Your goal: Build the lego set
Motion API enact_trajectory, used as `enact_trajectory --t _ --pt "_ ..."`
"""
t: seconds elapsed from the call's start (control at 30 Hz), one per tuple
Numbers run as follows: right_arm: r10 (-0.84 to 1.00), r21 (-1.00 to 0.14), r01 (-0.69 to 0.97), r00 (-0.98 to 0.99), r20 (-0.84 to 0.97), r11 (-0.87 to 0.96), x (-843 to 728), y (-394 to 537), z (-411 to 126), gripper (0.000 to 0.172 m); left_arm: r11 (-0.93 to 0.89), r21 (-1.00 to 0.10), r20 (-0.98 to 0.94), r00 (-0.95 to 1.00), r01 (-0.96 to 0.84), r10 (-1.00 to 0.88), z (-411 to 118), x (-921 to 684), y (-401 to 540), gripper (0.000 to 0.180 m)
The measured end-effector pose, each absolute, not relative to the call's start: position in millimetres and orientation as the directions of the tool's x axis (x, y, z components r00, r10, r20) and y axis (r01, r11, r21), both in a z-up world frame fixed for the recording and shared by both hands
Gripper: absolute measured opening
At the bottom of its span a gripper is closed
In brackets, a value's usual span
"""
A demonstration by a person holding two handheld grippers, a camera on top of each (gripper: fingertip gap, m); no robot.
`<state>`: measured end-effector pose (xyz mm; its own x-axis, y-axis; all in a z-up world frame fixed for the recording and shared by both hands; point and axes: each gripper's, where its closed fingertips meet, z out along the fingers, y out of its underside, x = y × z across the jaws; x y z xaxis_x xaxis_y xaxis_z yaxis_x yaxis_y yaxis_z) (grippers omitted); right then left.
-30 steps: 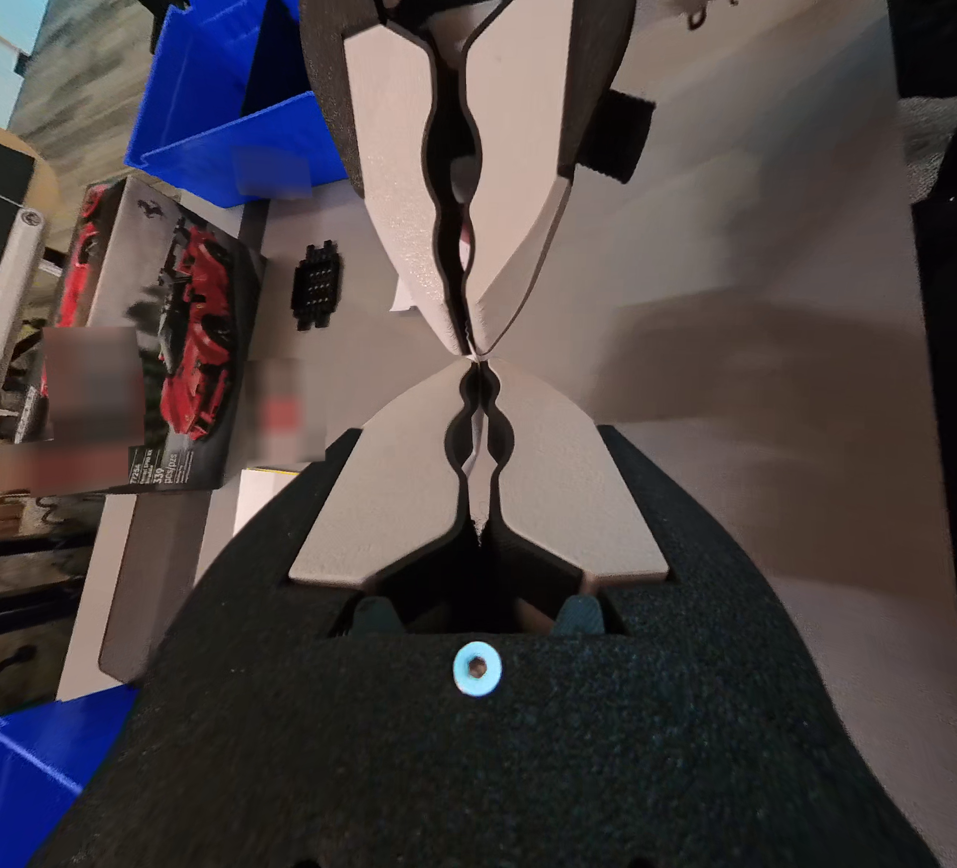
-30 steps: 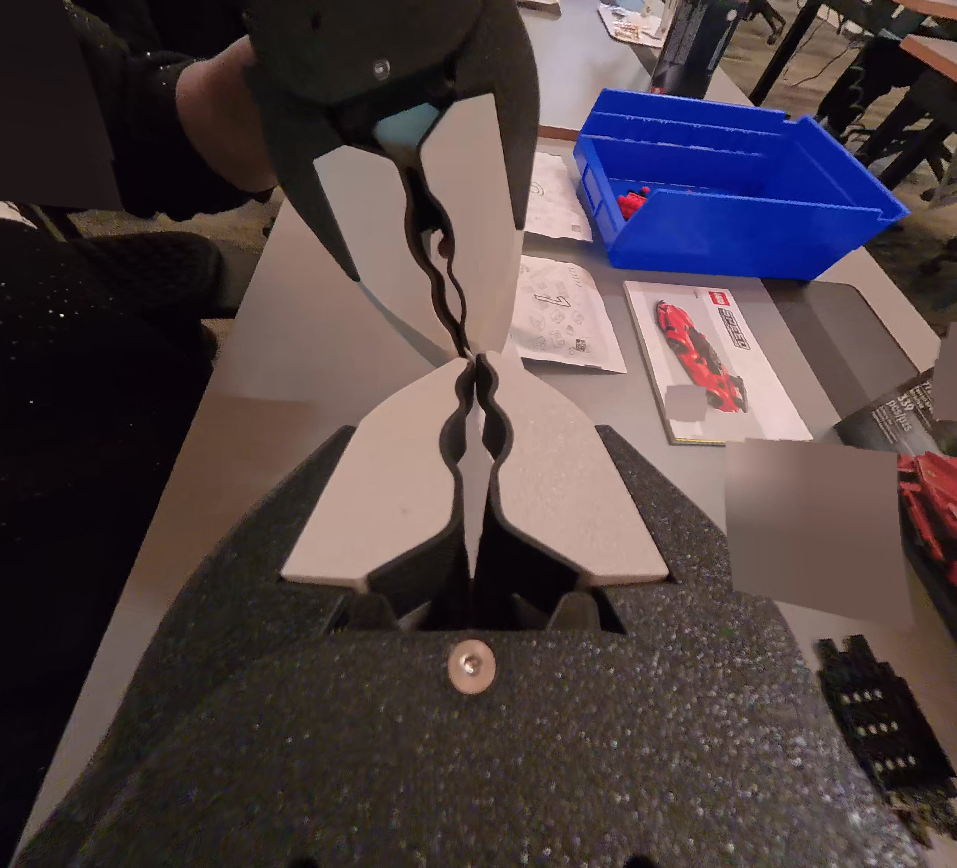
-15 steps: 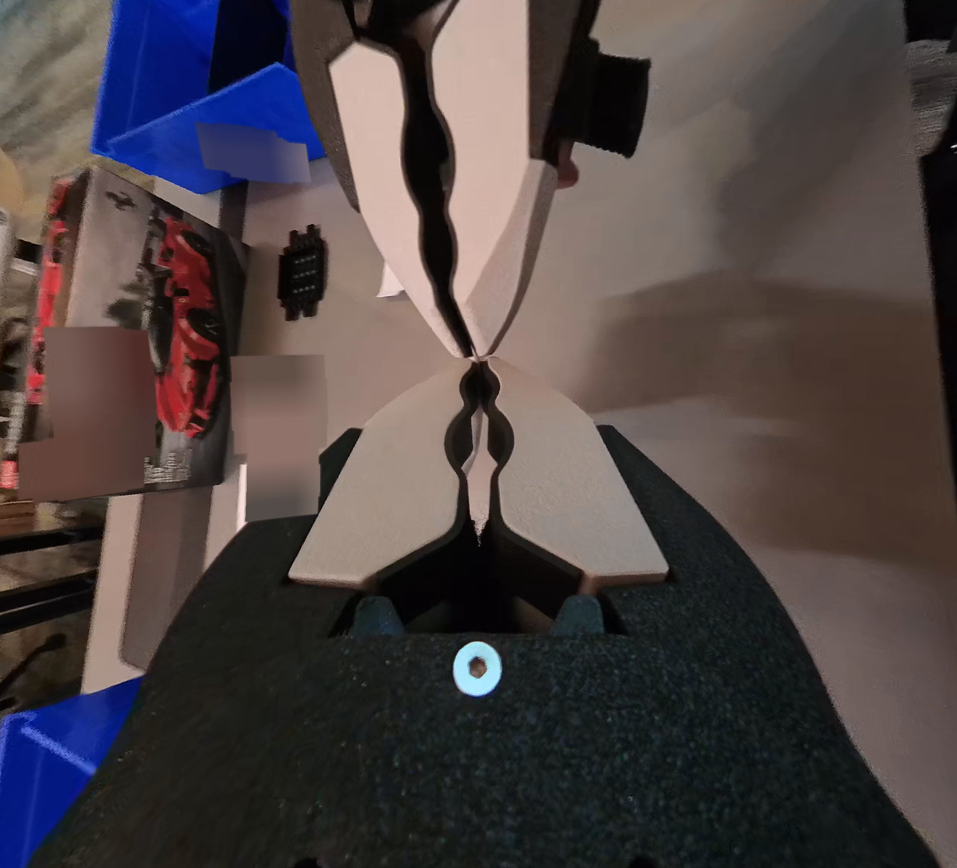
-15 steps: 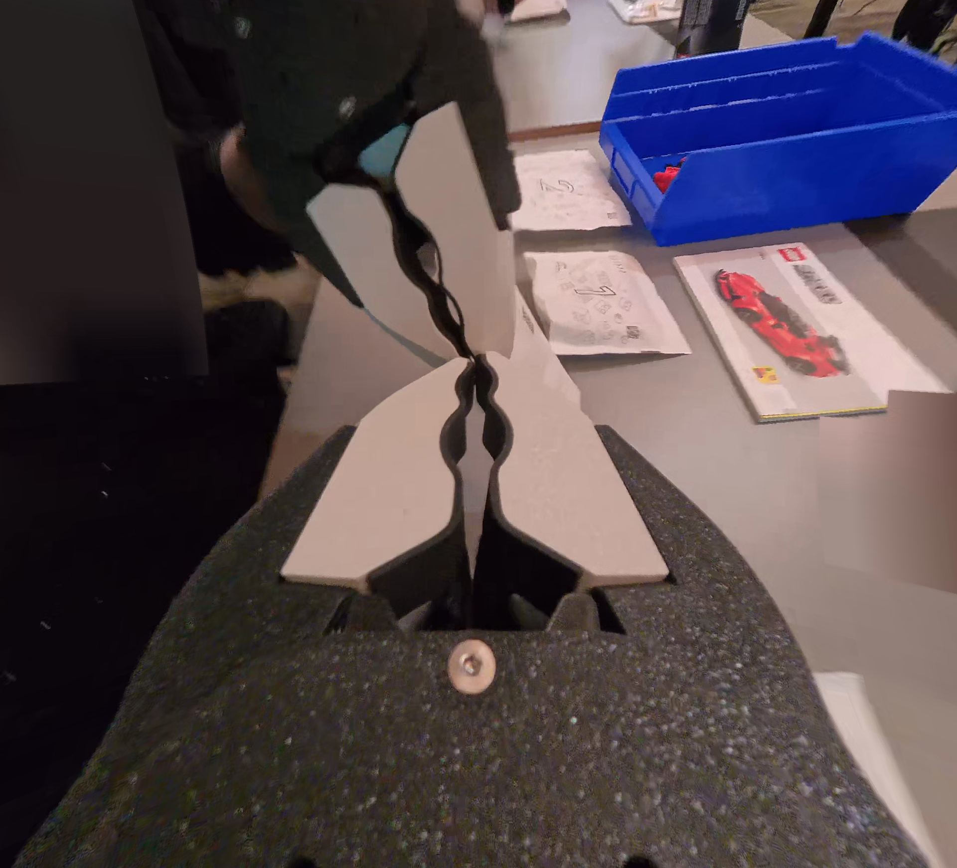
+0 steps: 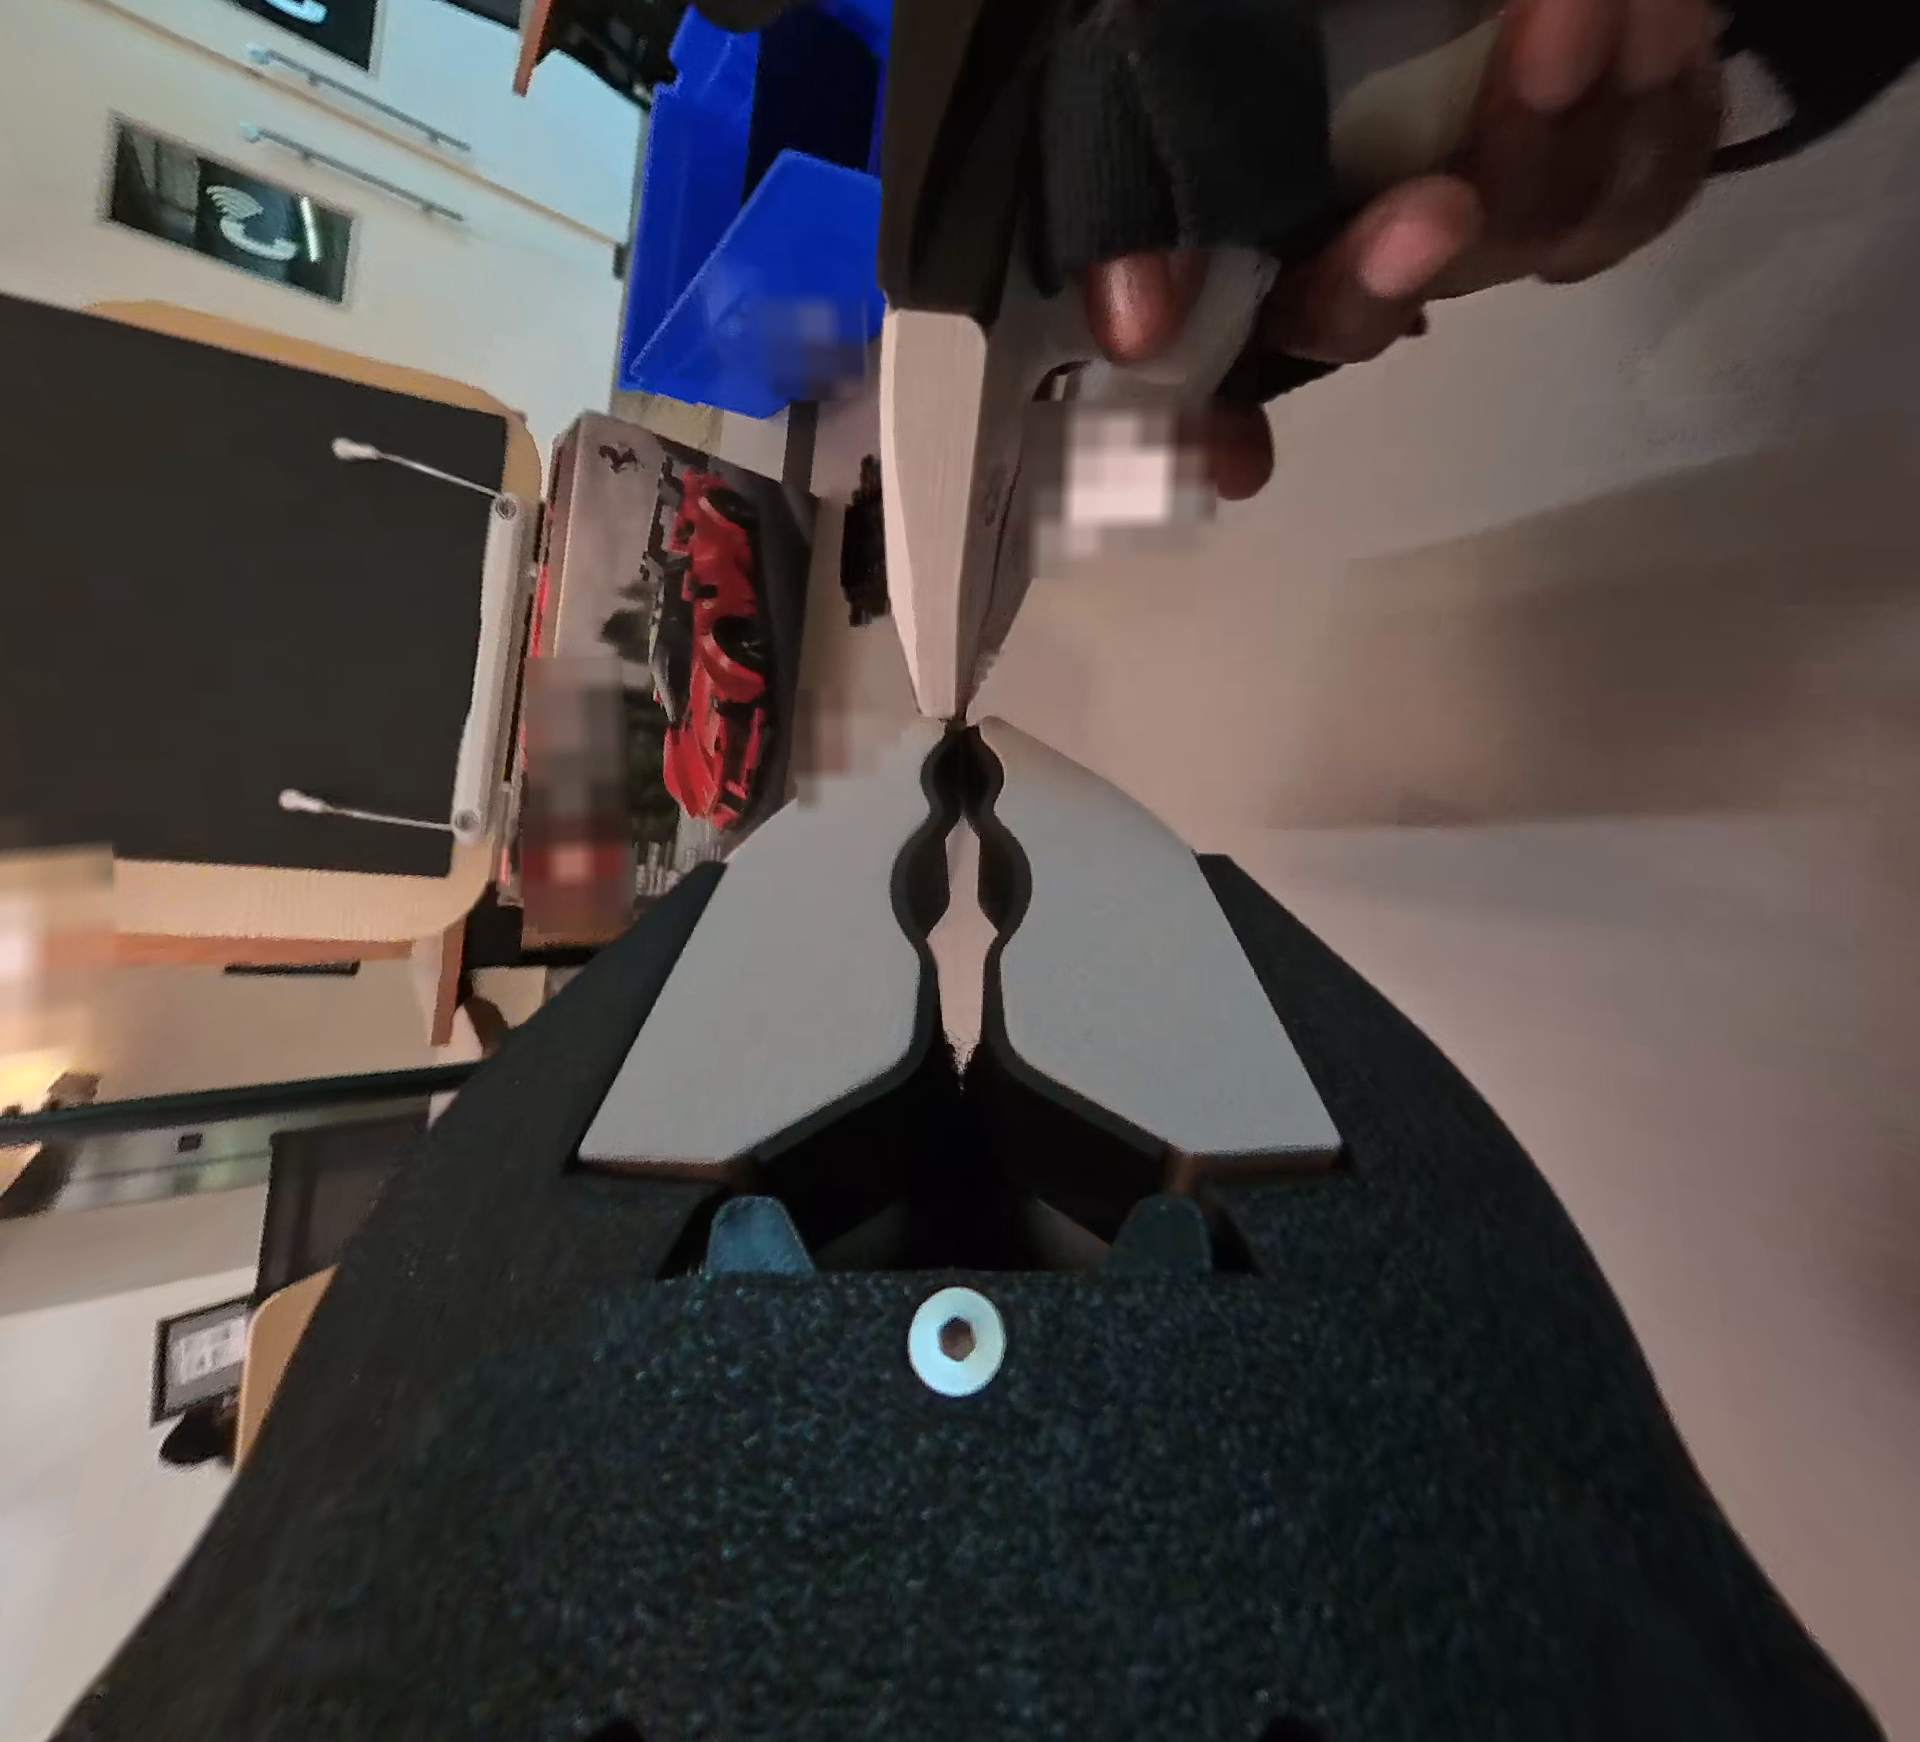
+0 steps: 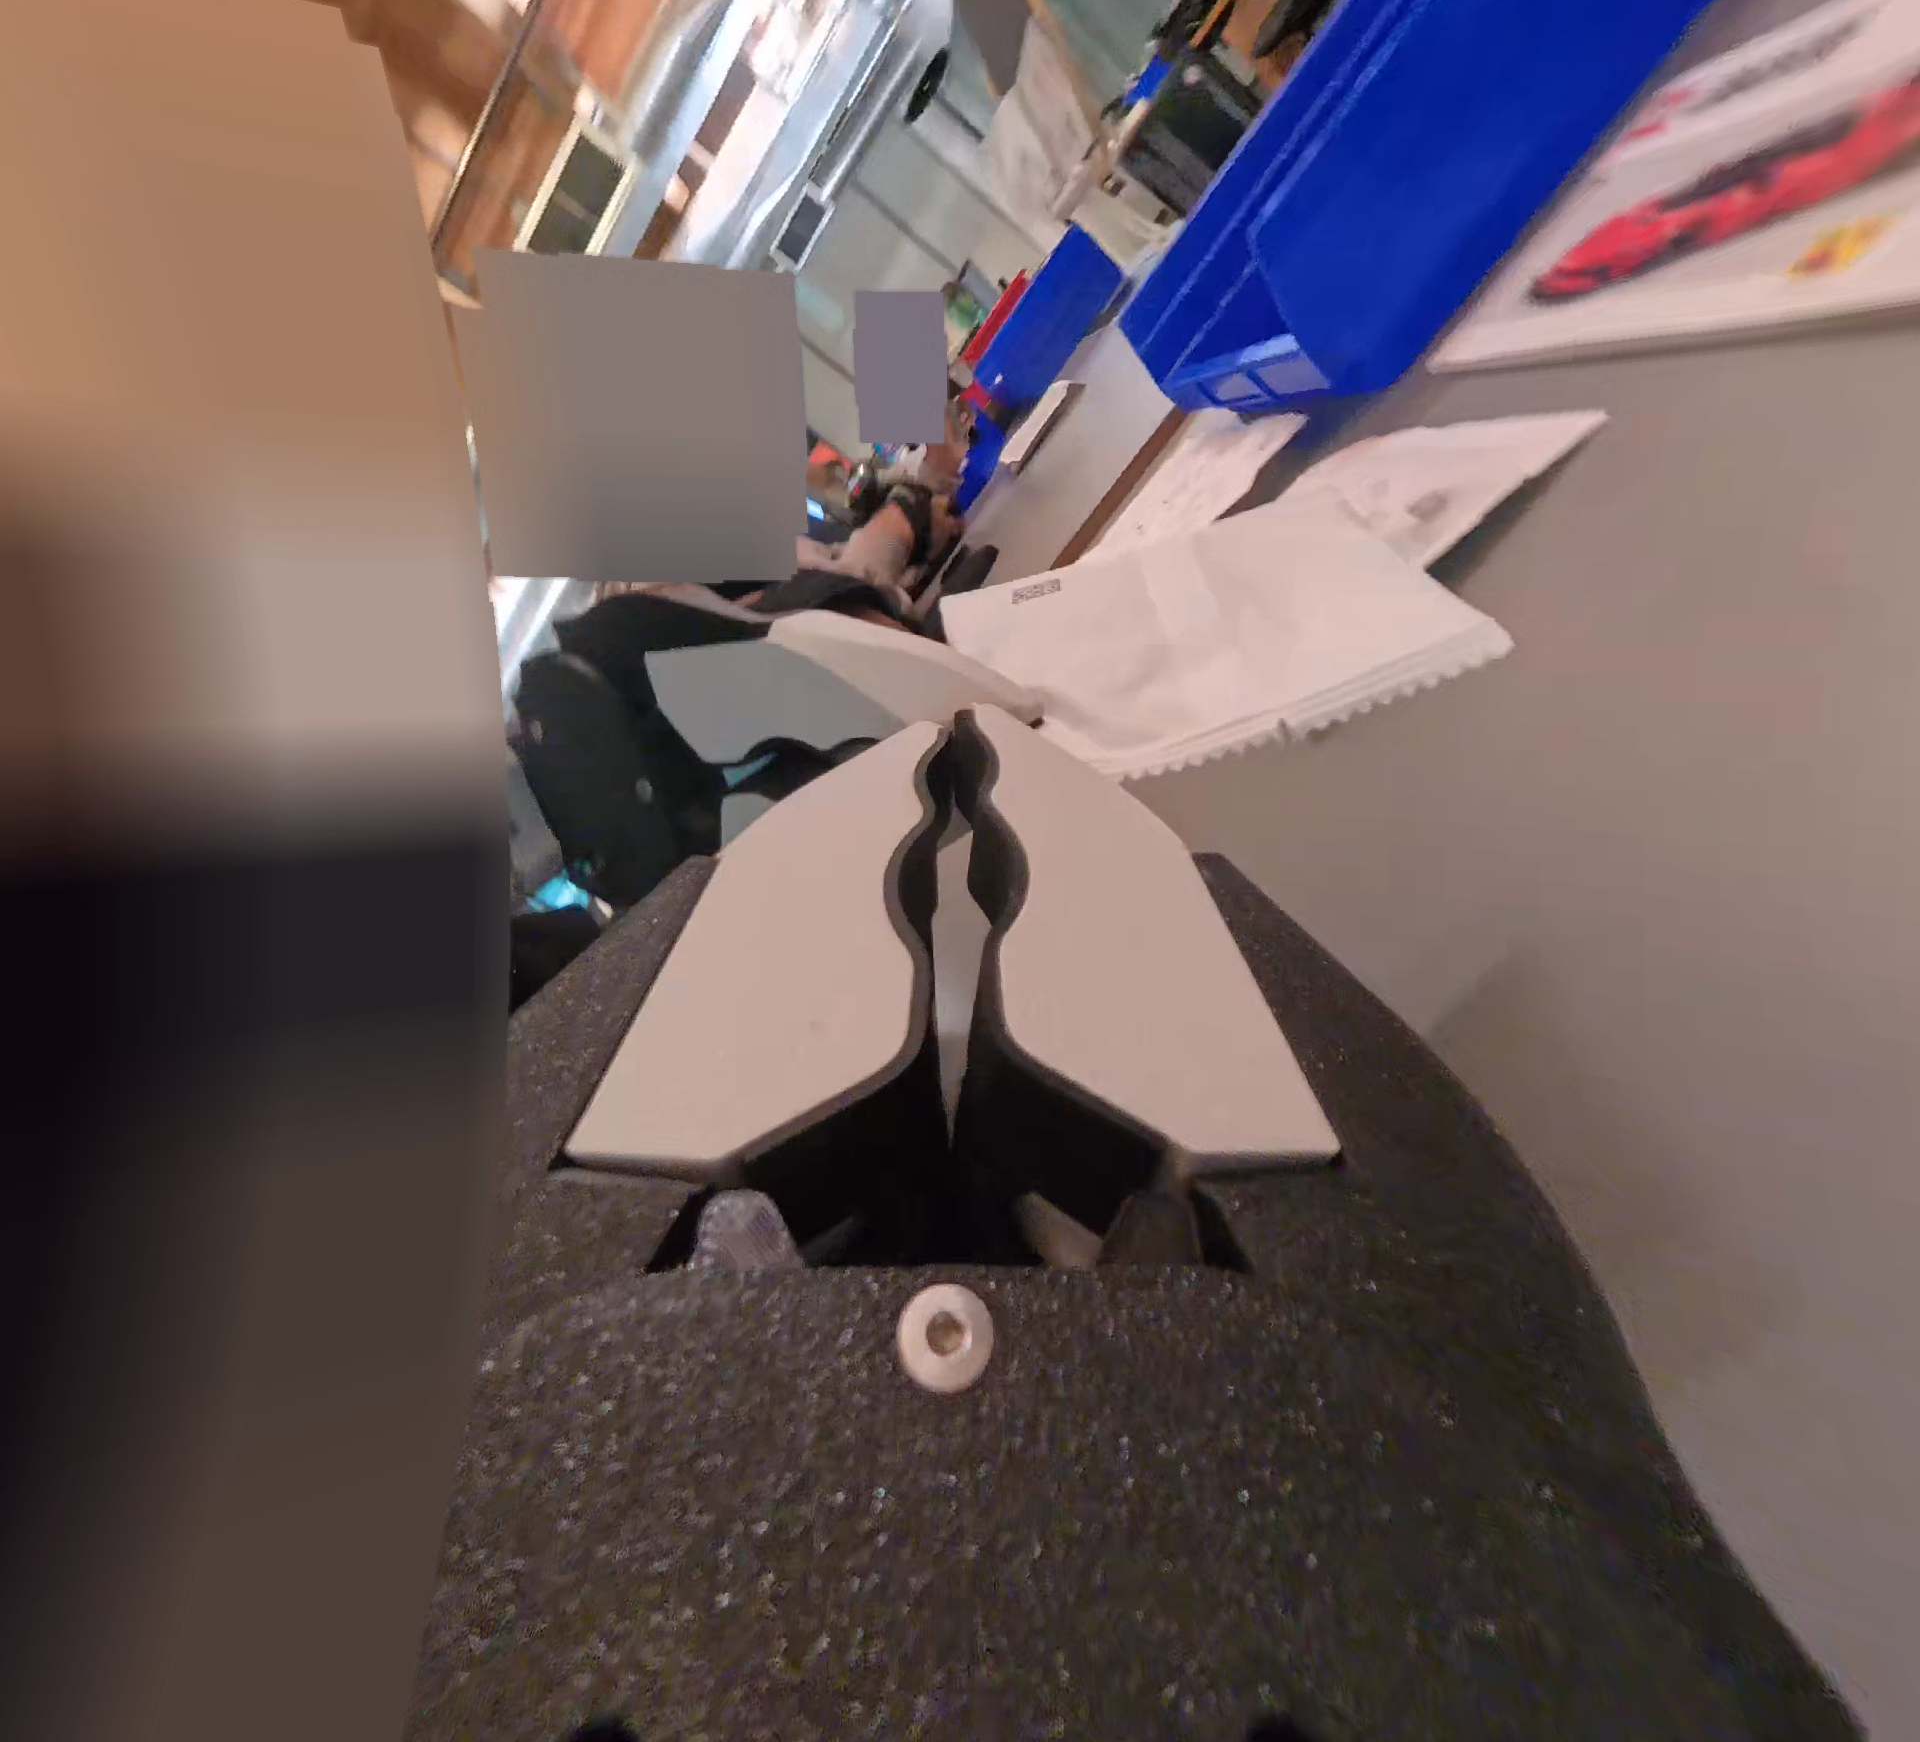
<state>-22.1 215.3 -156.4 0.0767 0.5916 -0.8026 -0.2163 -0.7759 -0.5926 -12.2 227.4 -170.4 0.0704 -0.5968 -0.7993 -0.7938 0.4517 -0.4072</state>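
Note:
My left gripper [image 5: 961, 731] and my right gripper [image 6: 961, 721] meet tip to tip above the grey table [image 5: 1507, 757]. Both are shut on the edge of a white paper bag [image 6: 1195, 653] with a serrated end. In the right wrist view the bag fans out to the right of the tips, and the left gripper's finger [image 6: 894, 664] lies across it. In the left wrist view the right gripper's finger [image 5: 930, 529] shows edge-on, with the bag's printed side [image 5: 1003, 539] beside it and a person's hand [image 5: 1403, 217] on the handle. A thin white sliver sits between each pair of pads.
A box with a red car picture [image 5: 717, 632], a black brick piece [image 5: 862, 539] and a blue bin [image 5: 769, 279] lie beyond the tips. A booklet with a red car [image 6: 1766, 186], two more paper bags [image 6: 1455, 466] and a blue bin [image 6: 1403, 134] lie to the right. The tips of both grippers are at nearly the same place.
Both grippers have stayed shut tip to tip and twisted against each other. The right gripper now shows edge-on in the left view, and the bag has swung out flat to the right.

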Motion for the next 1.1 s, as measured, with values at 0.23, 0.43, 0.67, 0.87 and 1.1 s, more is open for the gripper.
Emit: enact_trajectory --t 0.23,0.43,0.67,0.87,1.1 --pt "0.419 -0.453 -0.295 0.173 -0.891 -0.842 -19 206 -221 0.0 0.351 -0.398 -0.803 0.137 -0.847 -0.579 -233 -12 217 0.0" --pt "0.63 -0.716 -0.009 0.469 -0.62 -0.698 -23 197 -251 0.0 0.342 -0.374 -0.768 0.081 -0.862 -0.636 -263 -17 206 0.0" --pt "0.645 -0.702 0.086 0.486 -0.59 -0.707 -26 194 -268 0.0 0.383 -0.273 -0.727 -0.072 -0.883 -0.683 -281 -23 201 0.0" --pt "0.615 -0.666 0.108 0.514 -0.598 -0.738 -28 195 -277 0.0 0.398 -0.247 -0.728 -0.101 -0.884 -0.678 -290 -26 202 0.0" --pt "0.772 -0.722 0.347 0.489 -0.405 -0.599 -29 183 -285 0.0 0.275 -0.467 -0.536 0.022 -0.84 -0.844 -290 -31 187 0.009"
